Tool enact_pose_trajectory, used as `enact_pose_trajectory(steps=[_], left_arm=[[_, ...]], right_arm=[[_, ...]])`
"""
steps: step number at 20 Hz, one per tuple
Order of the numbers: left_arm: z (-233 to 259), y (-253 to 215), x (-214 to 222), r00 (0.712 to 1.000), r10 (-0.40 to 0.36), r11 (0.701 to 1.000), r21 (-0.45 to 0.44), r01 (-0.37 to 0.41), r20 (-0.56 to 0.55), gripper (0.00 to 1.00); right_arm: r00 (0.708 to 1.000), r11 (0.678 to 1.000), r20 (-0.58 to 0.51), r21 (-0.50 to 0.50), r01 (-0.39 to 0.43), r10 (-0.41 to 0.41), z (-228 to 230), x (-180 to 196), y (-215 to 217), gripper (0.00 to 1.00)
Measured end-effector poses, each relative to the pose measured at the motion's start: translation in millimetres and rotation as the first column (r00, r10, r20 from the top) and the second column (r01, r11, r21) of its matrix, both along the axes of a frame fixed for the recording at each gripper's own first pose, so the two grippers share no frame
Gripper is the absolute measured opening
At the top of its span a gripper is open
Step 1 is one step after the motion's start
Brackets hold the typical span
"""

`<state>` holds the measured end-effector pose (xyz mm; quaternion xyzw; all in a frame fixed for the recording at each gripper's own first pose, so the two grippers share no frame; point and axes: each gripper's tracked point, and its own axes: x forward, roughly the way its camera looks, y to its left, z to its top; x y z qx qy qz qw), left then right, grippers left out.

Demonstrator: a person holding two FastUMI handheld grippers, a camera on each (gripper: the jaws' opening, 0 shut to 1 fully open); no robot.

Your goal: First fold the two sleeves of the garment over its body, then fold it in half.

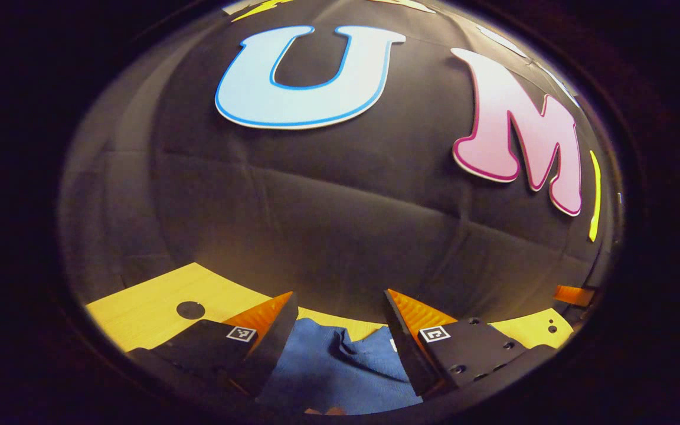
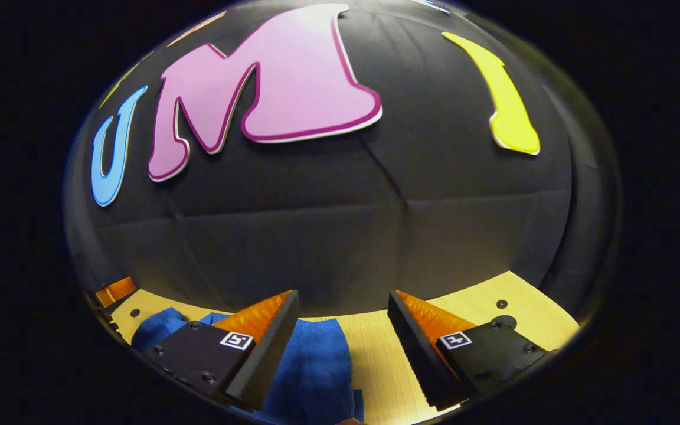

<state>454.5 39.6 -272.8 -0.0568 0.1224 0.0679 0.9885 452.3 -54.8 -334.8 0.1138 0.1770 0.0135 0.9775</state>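
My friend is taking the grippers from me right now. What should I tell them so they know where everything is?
Left gripper: open, holding nothing, above the blue garment.
Right gripper: open, holding nothing. The garment lies under its left finger; bare wooden table lies between the fingers.
The garment lies rumpled on the table near the black cloth wall.
Done: cannot tell; the sleeves are not clear to see, and no neat fold shows.
Left: fold both sleeves over the body, then fold the garment in half.
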Motion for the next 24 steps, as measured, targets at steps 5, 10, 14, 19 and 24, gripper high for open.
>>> enact_pose_trajectory(steps=[5, 10, 14, 19, 24], left_arm=[[72, -24, -54, 0.988, -0.059, 0.996, 0.072, 0.049, 0.145, 0.82], [131, -41, -133, 0.97, -0.117, 0.992, 0.081, 0.101, 0.215, 0.82], [173, -47, -199, 0.947, -0.144, 0.989, 0.012, 0.147, 0.286, 0.82], [219, -28, -296, 0.914, -0.103, 0.991, 0.117, 0.061, 0.391, 0.82], [225, -25, -401, 0.947, -0.074, 0.986, 0.163, 0.023, 0.314, 0.82]], right_arm=[[0.985, 0.994, 0.135, -0.013, 0.112, -0.109, 49, -56, -28, 0.98], [0.954, 0.985, 0.261, -0.052, 0.165, -0.147, 107, -127, -29, 0.98], [0.906, 0.97, 0.388, -0.099, 0.221, -0.166, 164, -185, -34, 0.97], [0.916, 0.974, 0.385, -0.141, 0.177, -0.111, 205, -260, -22, 0.91], [0.922, 0.959, 0.388, -0.266, 0.092, 0.019, 243, -343, -9, 0.93]])
